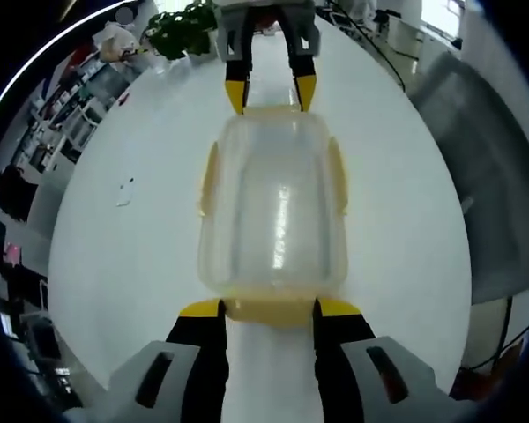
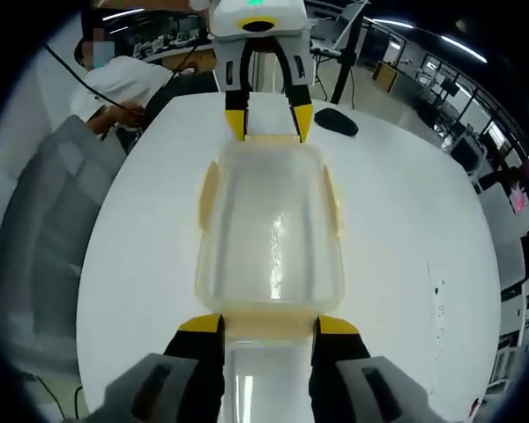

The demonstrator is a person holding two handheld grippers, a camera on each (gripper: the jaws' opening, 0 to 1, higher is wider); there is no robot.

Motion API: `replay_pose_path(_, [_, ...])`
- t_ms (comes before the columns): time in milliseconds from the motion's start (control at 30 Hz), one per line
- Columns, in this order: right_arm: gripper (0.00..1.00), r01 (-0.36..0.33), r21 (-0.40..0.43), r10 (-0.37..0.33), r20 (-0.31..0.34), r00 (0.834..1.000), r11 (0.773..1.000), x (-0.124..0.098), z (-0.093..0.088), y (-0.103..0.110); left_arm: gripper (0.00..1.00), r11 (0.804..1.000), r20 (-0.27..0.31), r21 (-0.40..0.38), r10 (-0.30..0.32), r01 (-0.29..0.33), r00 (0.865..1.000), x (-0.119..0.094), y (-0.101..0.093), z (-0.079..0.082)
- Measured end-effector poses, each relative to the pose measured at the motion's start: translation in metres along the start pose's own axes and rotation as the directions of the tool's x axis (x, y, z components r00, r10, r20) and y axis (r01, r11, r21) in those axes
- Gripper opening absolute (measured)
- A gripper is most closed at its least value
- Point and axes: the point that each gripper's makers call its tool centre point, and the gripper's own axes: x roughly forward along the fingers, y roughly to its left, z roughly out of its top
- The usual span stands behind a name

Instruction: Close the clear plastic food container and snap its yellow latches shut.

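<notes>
1. My left gripper [image 1: 268, 307] sits at the near end of the clear plastic food container [image 1: 273, 216], its two yellow-tipped jaws spread to either side of the yellow end latch [image 1: 269, 310]. The tips look to be right against the container's end corners, but I cannot tell whether they press on it or only bracket it. I judge this placement is meant to steady that end and line the jaws up with the latch.

2. My right gripper [image 2: 269, 325] is in the mirrored pose at the opposite end, jaws apart and flanking the latch on its side [image 2: 269, 324]. In the left gripper view it shows at the far end of the container [image 1: 271, 95], tips just at the rim. Holding both ends at once keeps the box from sliding on the smooth tabletop when a latch gets pushed.

3. The container lies lengthwise between the two grippers, on the white round table [image 1: 115, 264]. The lid appears seated on the base, so closing looks done. The long-side latches [image 1: 209, 181] [image 1: 338, 176] stand out a little from the walls; I read them as not yet snapped, though the fisheye makes that uncertain.

4. Further out in the left gripper view there is a potted plant [image 1: 183, 31] at the table's far edge and a small scrap [image 1: 125, 191] on the table, well apart from the container. In the right gripper view a dark computer mouse [image 2: 336, 122] rests near the far edge, and a person in a white shirt [image 2: 123, 84] sits beyond the table. None of these crowds the work.
</notes>
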Motion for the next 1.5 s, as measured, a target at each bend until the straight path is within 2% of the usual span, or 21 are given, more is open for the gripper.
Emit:
replay_pose_path(633, [0.35, 0.012, -0.012, -0.012, -0.003, 1.0, 1.0, -0.035, -0.041, 0.004, 0.36, 1.0, 0.01, -0.009, 0.009, -0.009, 1.0, 0.003, -0.005, 0.054])
replay_pose_path(1500, [0.35, 0.023, -0.023, -0.023, -0.029, 0.999, 0.999, -0.064, -0.112, -0.005, 0.36, 1.0, 0.032, -0.021, 0.009, -0.008, 0.999, 0.032, -0.001, 0.127])
